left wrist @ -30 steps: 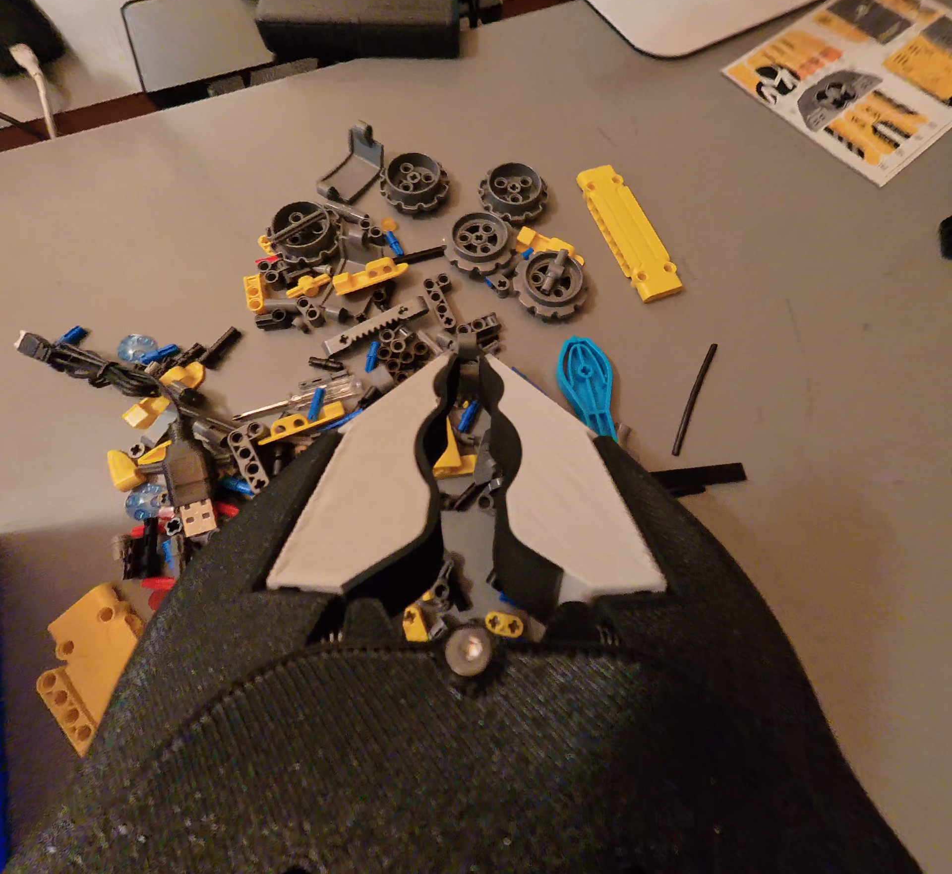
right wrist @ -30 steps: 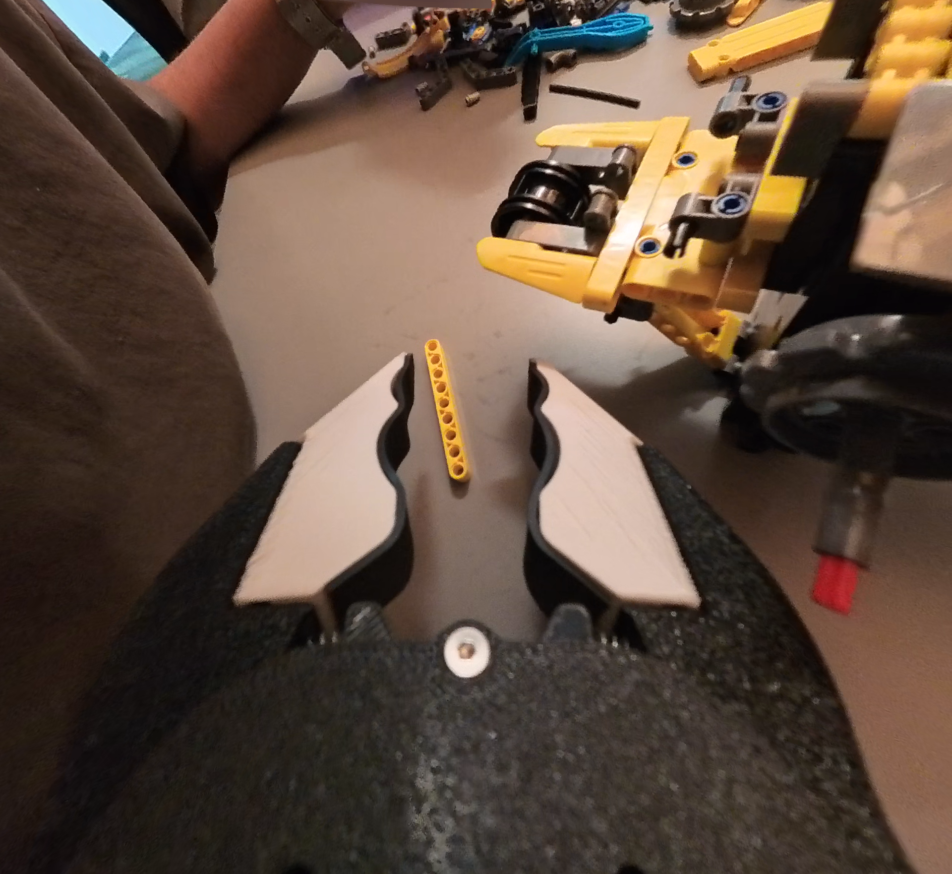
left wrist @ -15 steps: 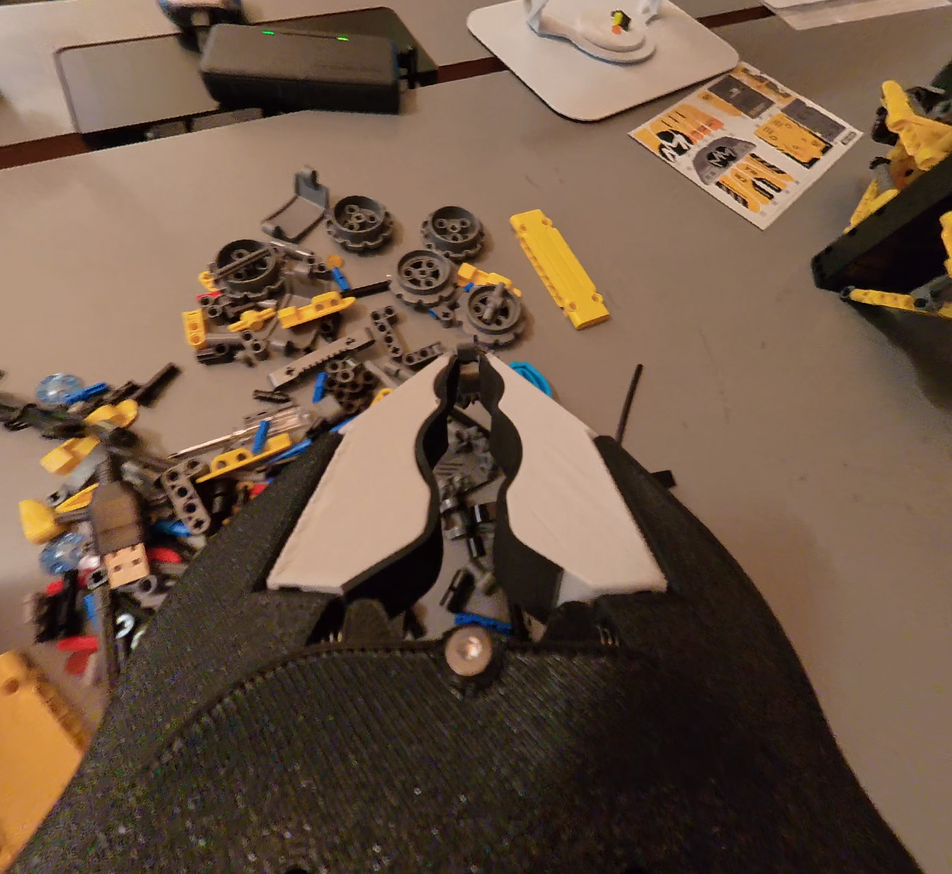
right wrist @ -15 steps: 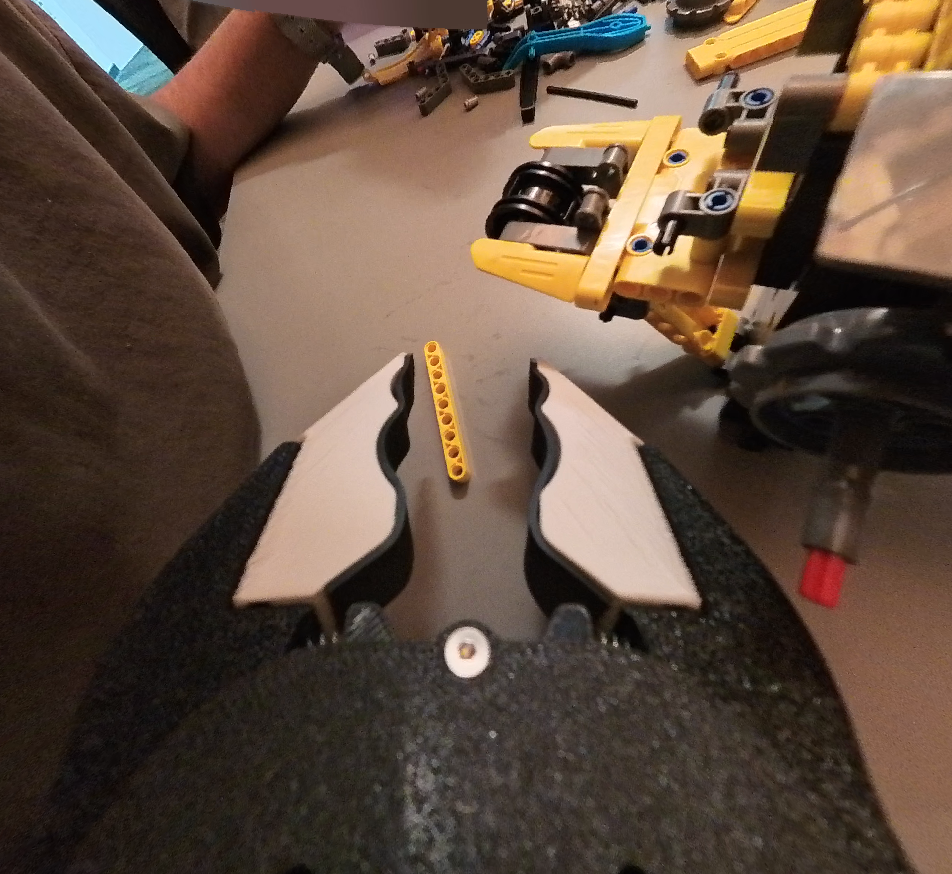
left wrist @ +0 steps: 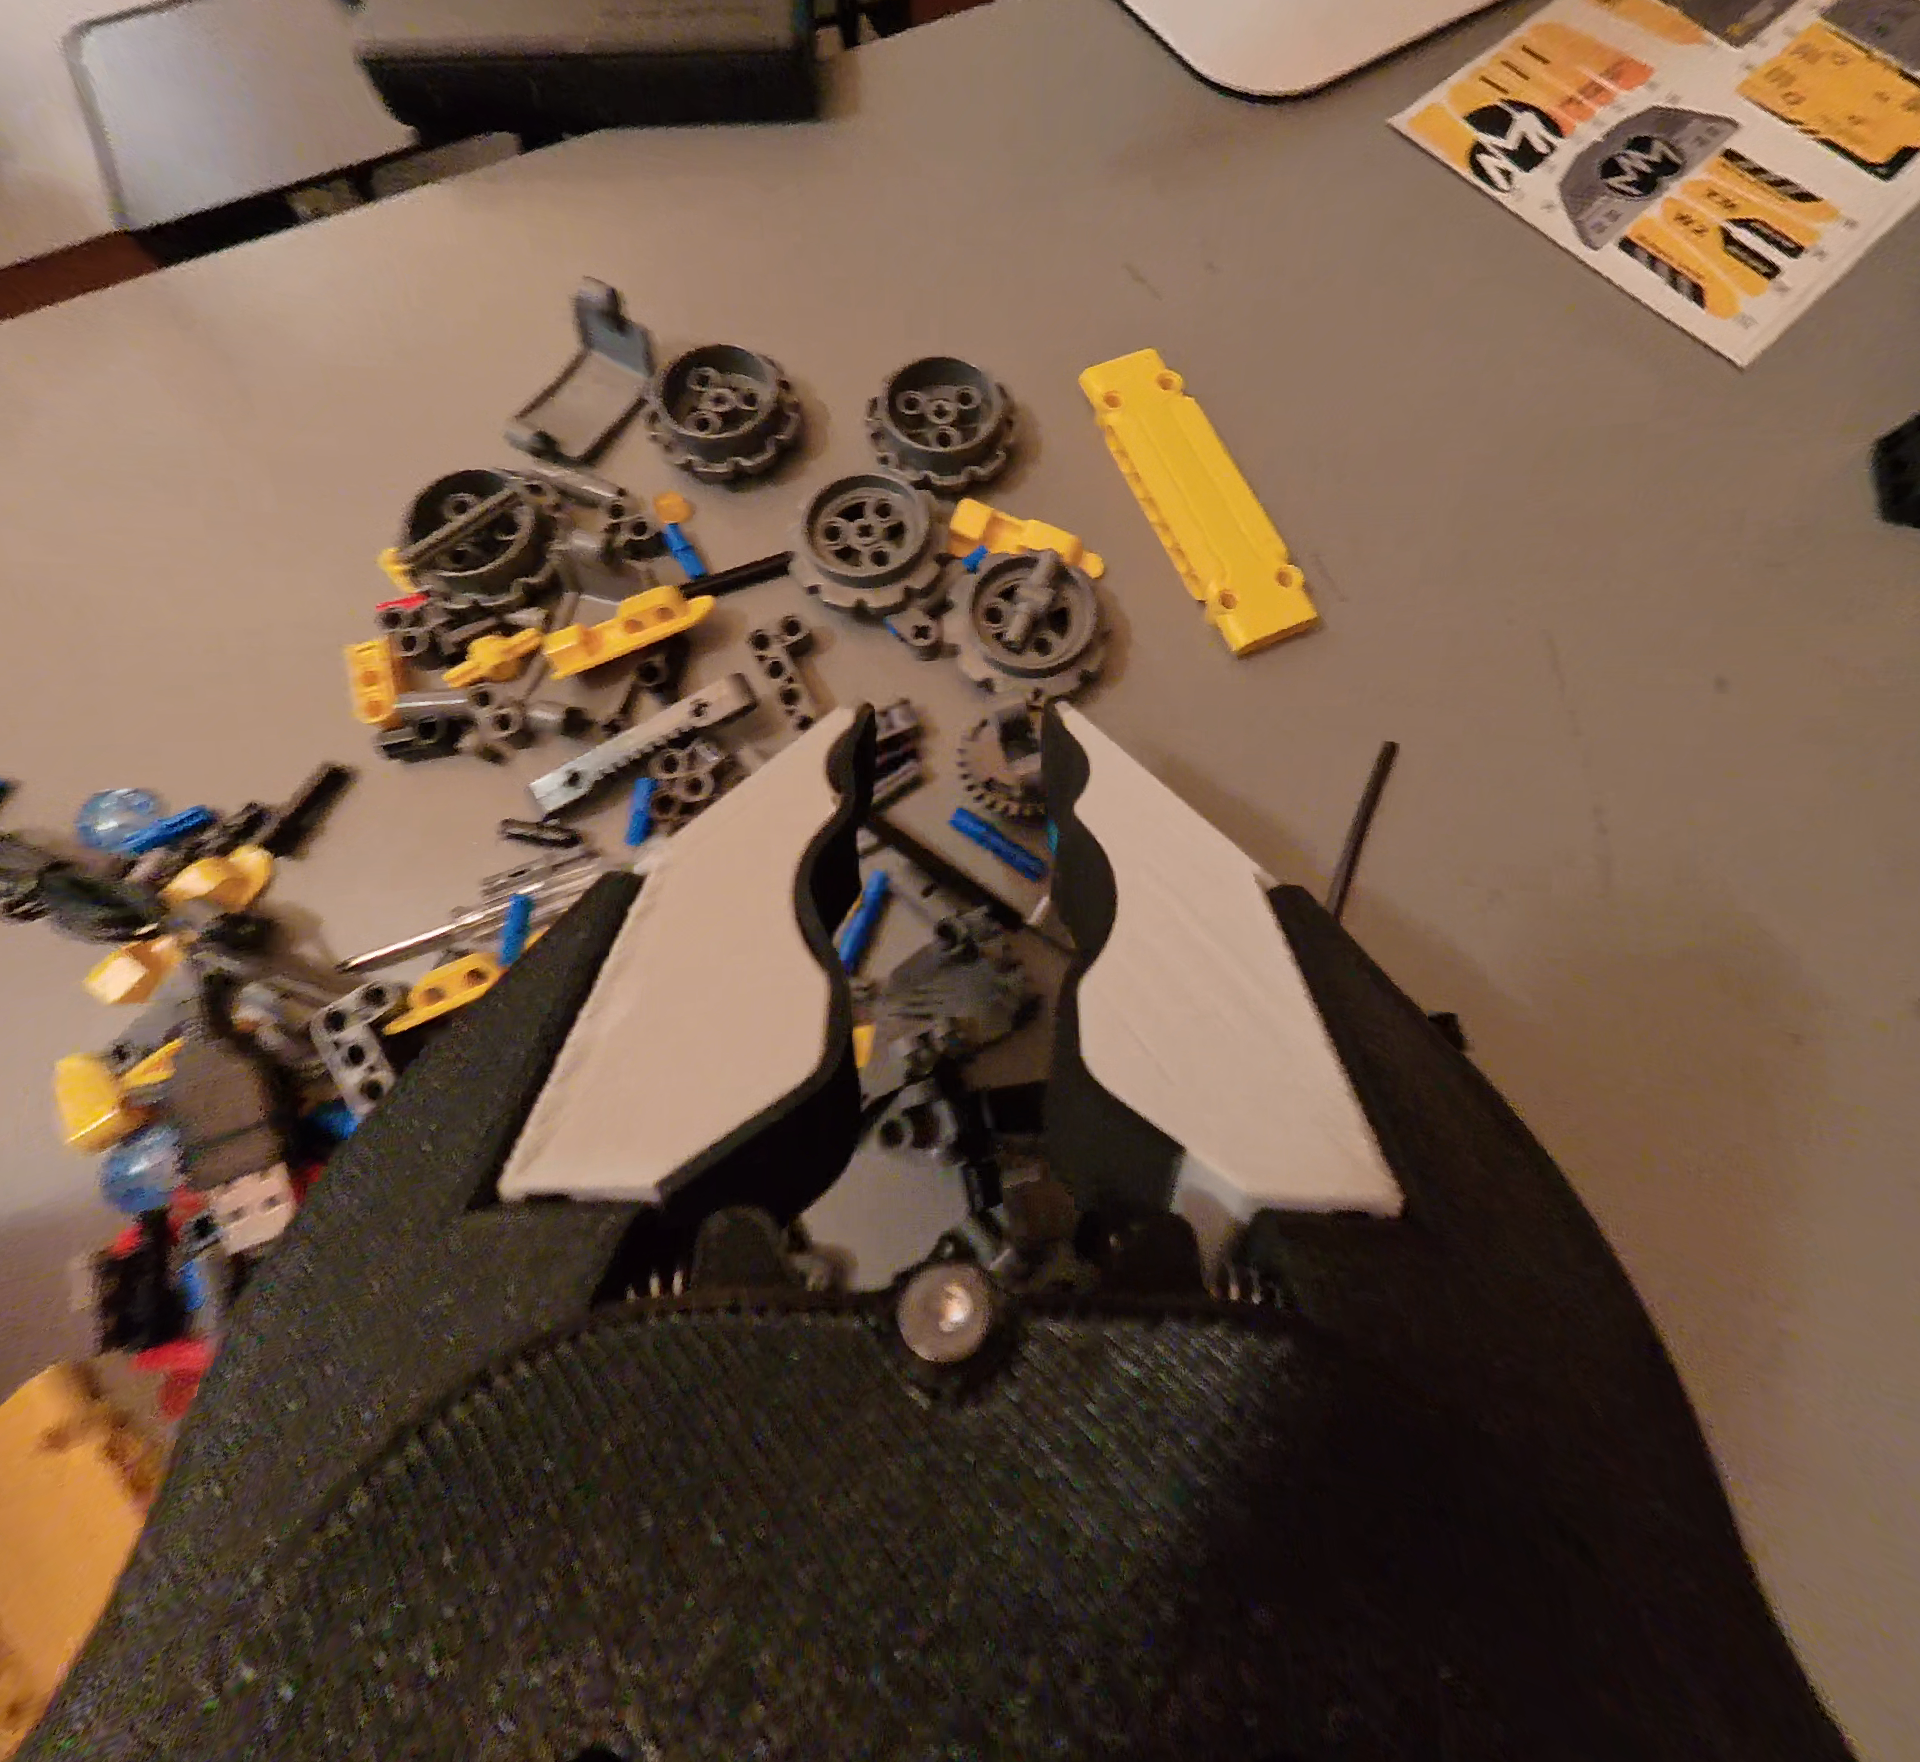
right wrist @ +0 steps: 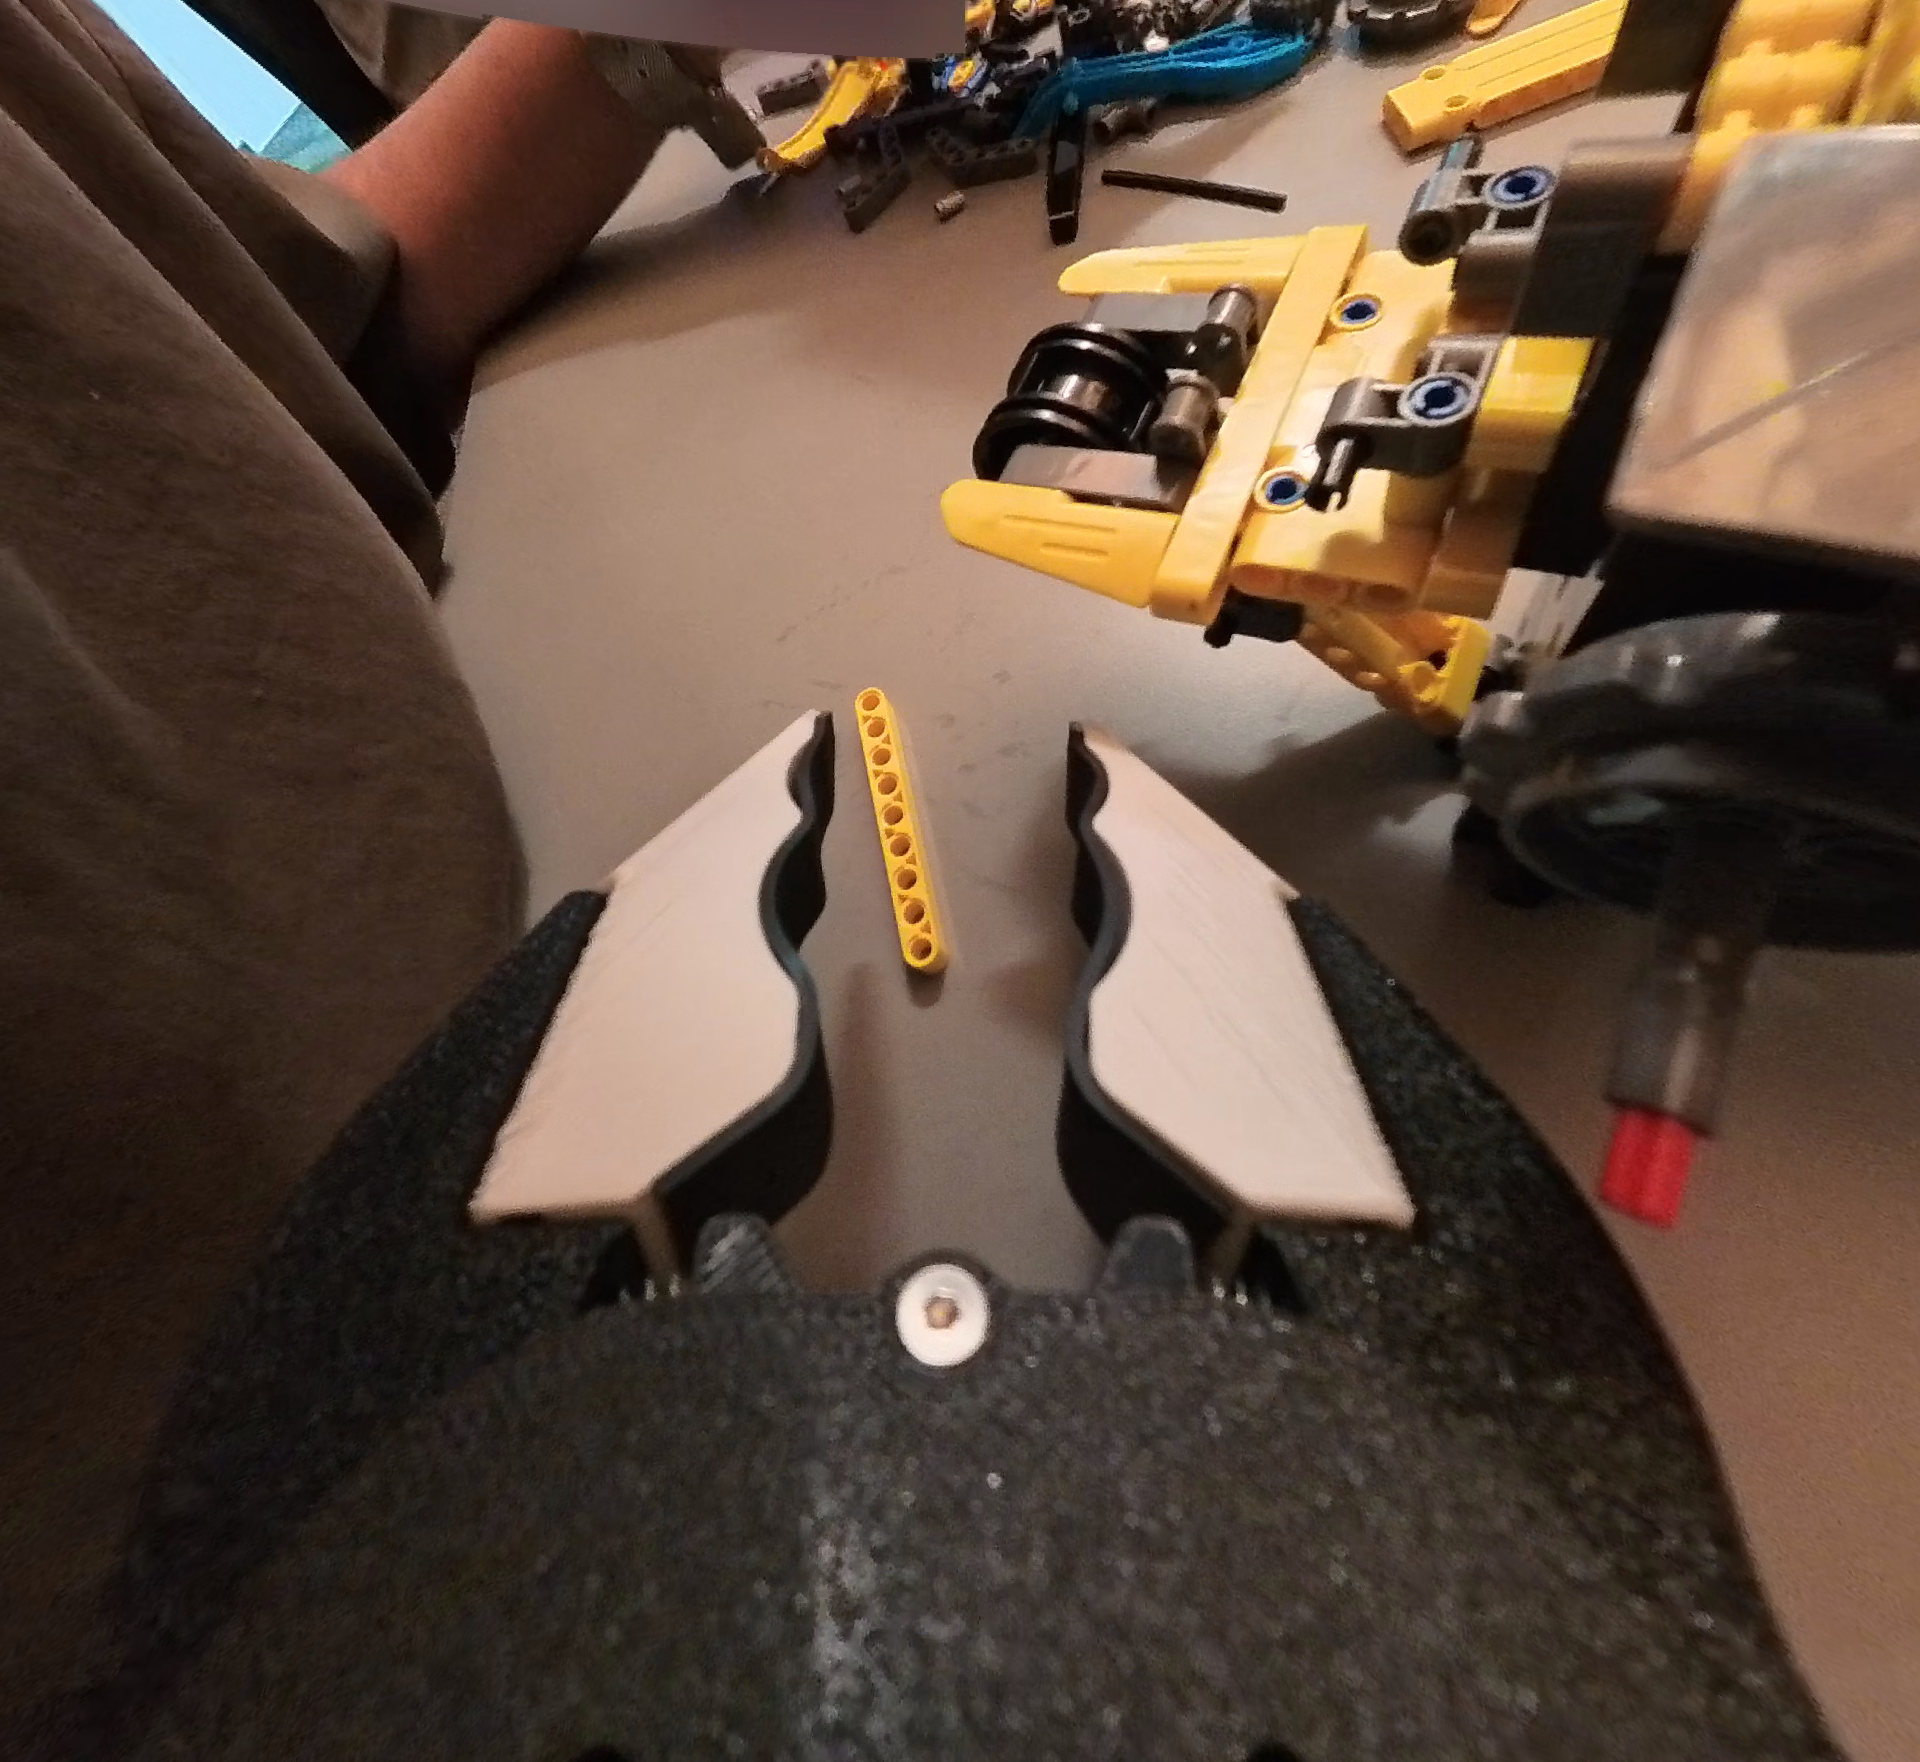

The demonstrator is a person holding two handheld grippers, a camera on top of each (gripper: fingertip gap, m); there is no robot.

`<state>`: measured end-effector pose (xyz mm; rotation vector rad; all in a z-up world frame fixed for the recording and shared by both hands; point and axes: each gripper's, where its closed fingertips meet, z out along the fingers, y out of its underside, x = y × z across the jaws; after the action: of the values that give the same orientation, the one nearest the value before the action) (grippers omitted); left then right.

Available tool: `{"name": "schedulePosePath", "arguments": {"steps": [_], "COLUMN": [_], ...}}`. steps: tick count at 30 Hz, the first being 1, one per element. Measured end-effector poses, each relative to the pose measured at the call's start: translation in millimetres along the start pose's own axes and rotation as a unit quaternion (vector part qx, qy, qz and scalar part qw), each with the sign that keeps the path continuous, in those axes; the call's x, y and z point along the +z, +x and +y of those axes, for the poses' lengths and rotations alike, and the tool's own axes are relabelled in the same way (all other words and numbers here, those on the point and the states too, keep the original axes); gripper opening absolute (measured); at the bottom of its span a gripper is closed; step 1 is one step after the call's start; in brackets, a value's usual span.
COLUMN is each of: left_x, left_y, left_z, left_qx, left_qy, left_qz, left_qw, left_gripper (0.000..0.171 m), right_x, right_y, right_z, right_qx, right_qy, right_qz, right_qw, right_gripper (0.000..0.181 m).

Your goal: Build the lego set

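Left gripper (left wrist: 951, 736): jaws parted with a clear gap, nothing clamped between the grey fingers (left wrist: 717, 964), tilted downward from above. Right gripper (right wrist: 951, 741): jaws spread wider, empty of any grip, held low and nearly level. Beyond and left of the right jaws, a bare forearm (right wrist: 488, 154) reaching forward, brown sleeve (right wrist: 187, 486) alongside.

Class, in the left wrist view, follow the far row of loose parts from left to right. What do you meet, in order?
Grey hinged panel → first grey wheel → second grey wheel → long yellow panel → sticker sheet.
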<state>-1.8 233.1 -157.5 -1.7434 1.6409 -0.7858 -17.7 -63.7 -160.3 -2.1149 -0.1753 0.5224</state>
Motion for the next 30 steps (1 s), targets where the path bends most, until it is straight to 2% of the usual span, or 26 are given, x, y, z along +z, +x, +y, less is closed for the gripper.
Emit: {"name": "schedulePosePath", "arguments": {"steps": [3,7,12,16,30], "left_x": [-9.5,-8.7,5.7,16.3,17.0], "left_y": [-16.3,-27.1,-17.9,-13.9,-6.8], "left_z": [-0.9,7.9,17.6,25.6,29.5], "left_qx": [-0.004,0.018,0.063,0.086,0.088], "left_qy": [0.004,-0.033,-0.075,-0.098,-0.107], "left_qz": [-0.023,-0.046,-0.043,-0.048,-0.033], "left_qw": [1.000,0.998,0.994,0.990,0.990], "left_gripper": [0.022,0.012,0.004,0.006,0.000], "right_x": [-0.2,-0.1,0.2,0.6,0.1], "right_y": [-0.2,-0.1,-0.5,-0.8,-1.1], "right_z": [-0.2,-0.2,0.2,0.7,0.1], "right_qx": [0.000,0.002,-0.001,-0.005,-0.006], "right_qy": [0.001,0.001,-0.001,-0.003,0.000], "right_qz": [-0.001,-0.002,-0.001,0.002,0.002], "right_qw": [1.000,1.000,1.000,1.000,1.000], "right_gripper": [0.044,0.044,0.044,0.044,0.044]}}
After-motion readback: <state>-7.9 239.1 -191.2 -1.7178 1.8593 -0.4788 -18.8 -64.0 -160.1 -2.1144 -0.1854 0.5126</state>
